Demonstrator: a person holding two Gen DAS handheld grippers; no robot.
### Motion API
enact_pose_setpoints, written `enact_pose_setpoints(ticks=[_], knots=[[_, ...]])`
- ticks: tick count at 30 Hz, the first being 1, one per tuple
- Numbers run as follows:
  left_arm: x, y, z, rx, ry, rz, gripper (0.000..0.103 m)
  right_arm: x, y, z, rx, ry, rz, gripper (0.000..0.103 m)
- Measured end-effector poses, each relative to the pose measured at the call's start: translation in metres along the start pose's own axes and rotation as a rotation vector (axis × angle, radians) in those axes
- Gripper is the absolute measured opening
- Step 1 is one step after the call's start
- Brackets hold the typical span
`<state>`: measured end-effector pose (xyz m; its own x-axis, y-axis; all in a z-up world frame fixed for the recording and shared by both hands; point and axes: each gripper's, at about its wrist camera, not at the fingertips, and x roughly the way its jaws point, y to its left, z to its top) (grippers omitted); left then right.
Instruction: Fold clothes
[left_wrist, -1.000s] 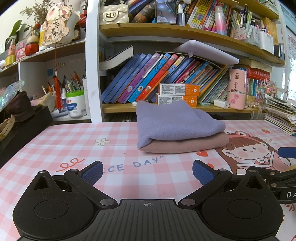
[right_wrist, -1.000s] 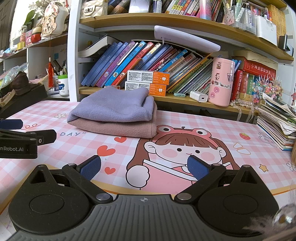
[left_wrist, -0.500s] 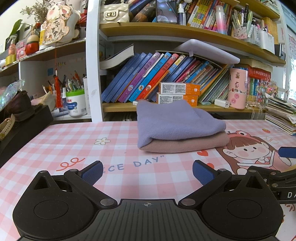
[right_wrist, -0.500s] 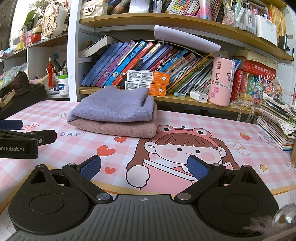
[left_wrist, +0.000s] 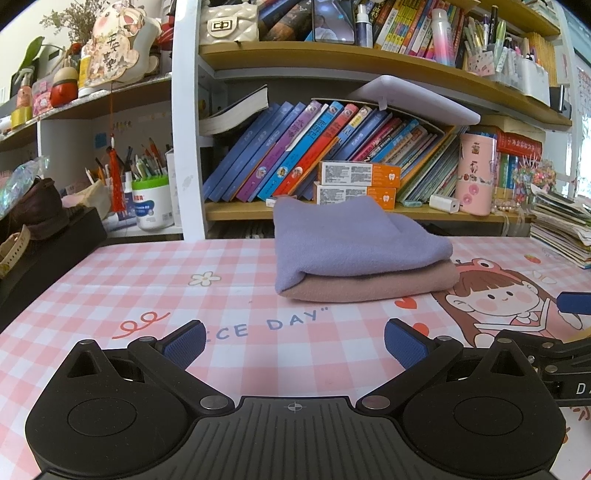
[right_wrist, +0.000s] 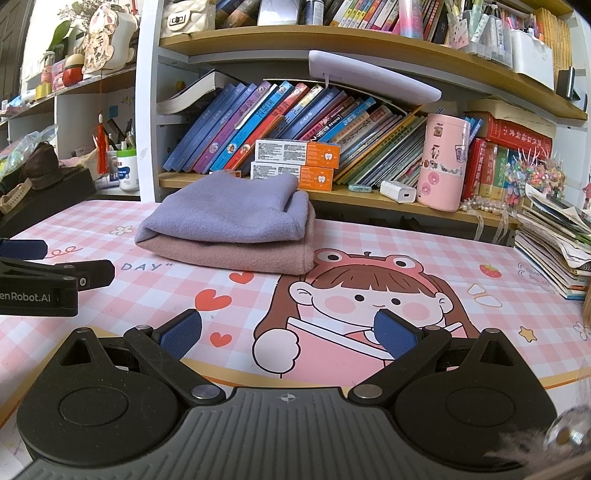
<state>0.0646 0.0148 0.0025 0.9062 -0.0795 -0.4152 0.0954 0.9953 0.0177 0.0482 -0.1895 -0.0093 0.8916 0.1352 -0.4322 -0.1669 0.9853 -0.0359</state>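
Clothes look done: a purple garment (left_wrist: 354, 236) lies folded atop a folded pink garment (left_wrist: 373, 282) near the desk's back edge. My left gripper (left_wrist: 293, 341) and right gripper (right_wrist: 288, 328) hover spread, empty.

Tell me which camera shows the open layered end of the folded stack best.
The right wrist view: the purple cloth and pink cloth show their layered right end there. The left wrist view shows mainly the purple cloth's rounded fold over the pink one.

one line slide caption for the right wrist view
Open right gripper faces a folded lilac cloth stacked on a folded pink cloth.
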Motion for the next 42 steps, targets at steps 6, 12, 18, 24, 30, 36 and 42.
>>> enact_pose_setpoints(ticks=[6, 12, 18, 24, 30, 36, 42], knots=[[0.0000, -0.0008, 0.0002, 0.004, -0.001, -0.001, 0.103, 0.0003, 0.0002, -0.0003, -0.001, 0.000, 0.000, 0.101], [0.0002, -0.0007, 0.0002, 0.008, -0.003, -0.001, 0.103, -0.0002, 0.0004, -0.0005, -0.002, 0.000, 0.000, 0.101], [0.0003, -0.0016, 0.0001, 0.009, -0.002, -0.001, 0.103, -0.0003, 0.0001, -0.0007, -0.001, -0.001, 0.000, 0.101], [0.0002, -0.0012, 0.0002, 0.013, -0.004, -0.003, 0.103, -0.0007, 0.0000, -0.0005, 0.001, -0.002, -0.001, 0.101], [-0.0002, -0.0017, 0.0000, 0.016, -0.004, -0.004, 0.103, -0.0006, -0.0002, -0.0004, 0.002, -0.003, -0.001, 0.101], [0.0000, -0.0029, 0.0000, 0.021, -0.004, -0.003, 0.103, -0.0012, -0.0020, 0.0000, 0.013, -0.008, -0.006, 0.101], [0.0002, -0.0037, -0.0001, 0.025, -0.002, -0.003, 0.103, -0.0017, -0.0030, -0.0002, 0.015, -0.010, -0.007, 0.101]])
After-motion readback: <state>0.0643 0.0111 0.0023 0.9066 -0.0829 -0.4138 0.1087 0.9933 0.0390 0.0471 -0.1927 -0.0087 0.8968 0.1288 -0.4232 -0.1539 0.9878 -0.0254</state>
